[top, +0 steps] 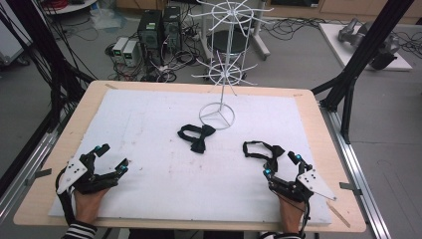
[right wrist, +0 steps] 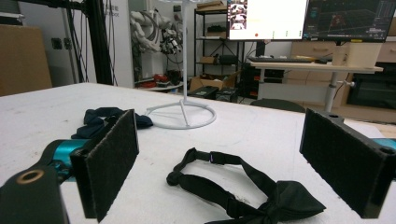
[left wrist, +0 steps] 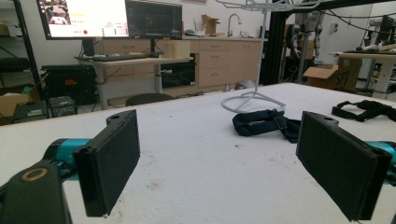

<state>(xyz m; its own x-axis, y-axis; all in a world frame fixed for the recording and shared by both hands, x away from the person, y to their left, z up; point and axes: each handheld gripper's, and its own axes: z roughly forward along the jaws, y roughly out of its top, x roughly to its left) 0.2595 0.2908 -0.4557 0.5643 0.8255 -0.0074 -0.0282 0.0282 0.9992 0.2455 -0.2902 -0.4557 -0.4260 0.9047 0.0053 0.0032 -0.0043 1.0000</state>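
Both tongs gape wide — right gripper (top: 282, 165) at the near bow tie (top: 262, 150), left gripper (top: 114, 158) on bare mat (top: 164, 174).

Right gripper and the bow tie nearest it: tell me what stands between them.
Nothing visible does. The right gripper is open, and the bow tie lies on the white mat just ahead of its jaws.

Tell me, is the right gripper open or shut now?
Open. The right gripper has its jaws wide apart, with the black bow tie lying on the white table cover between them, not gripped.
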